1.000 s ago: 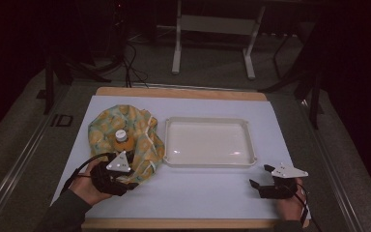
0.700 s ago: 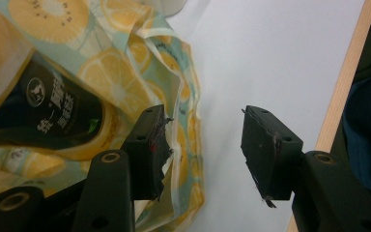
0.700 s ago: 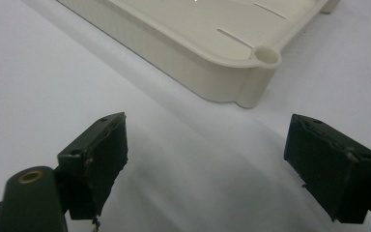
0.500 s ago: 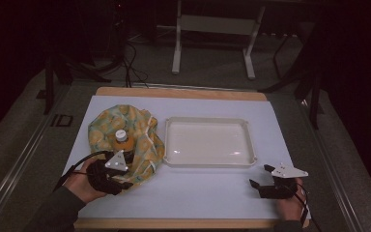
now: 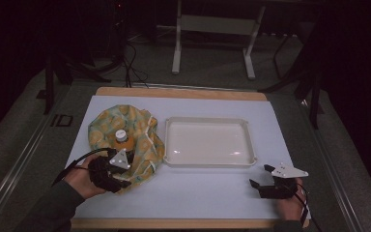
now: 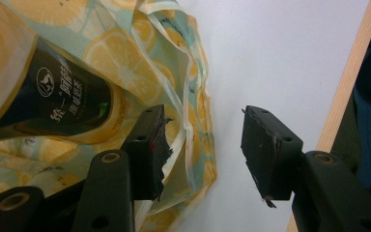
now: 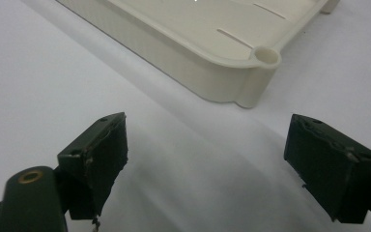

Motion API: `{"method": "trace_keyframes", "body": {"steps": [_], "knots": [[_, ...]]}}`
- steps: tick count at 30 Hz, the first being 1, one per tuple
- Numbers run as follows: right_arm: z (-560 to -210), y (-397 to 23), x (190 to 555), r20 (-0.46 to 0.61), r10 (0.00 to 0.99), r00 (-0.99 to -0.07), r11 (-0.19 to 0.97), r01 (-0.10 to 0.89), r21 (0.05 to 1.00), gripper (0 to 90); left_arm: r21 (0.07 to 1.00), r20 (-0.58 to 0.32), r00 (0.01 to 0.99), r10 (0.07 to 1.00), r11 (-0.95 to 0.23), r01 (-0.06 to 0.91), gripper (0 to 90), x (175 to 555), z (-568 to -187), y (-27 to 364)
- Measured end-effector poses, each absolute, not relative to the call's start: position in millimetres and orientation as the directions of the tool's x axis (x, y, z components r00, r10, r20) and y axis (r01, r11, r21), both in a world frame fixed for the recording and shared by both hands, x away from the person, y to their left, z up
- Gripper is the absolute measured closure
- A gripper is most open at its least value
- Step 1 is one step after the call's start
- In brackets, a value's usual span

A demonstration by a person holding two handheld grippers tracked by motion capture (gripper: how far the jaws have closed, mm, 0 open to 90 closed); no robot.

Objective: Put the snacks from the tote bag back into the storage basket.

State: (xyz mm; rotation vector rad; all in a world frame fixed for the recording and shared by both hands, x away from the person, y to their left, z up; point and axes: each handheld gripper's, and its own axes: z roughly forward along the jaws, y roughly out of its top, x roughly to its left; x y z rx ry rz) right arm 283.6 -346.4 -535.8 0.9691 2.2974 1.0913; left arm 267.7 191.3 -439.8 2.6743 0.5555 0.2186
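Hovering my left gripper (image 6: 205, 150), fingers apart, at the limp, slippery bag (image 6: 174, 58); I'm judging its hem (image 6: 189, 130) the best pinch point.

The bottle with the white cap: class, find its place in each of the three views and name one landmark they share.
High view: bottle upright on the lemon-print cloth bag, left of the tray.
Left gripper view: its dark label fills the upper left.
Right gripper view: not in it.
Shared landmark: the white table surface.

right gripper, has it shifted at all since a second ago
No. In the high view the right gripper sits at the same spot on the white table cover, just off the near right corner of the cream tray, as it did a second ago.
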Motion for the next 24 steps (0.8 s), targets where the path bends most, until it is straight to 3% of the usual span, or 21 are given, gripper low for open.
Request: {"method": "trace_keyframes", "body": {"steps": [24], "knots": [[-535.8,-346.5,283.5,-0.070,0.739,-0.670,0.448,0.411,0.794,15.1,0.329,0.114,0.915,0.386,-0.884,0.332,51.7,280.7,-419.6,196.7]]}}
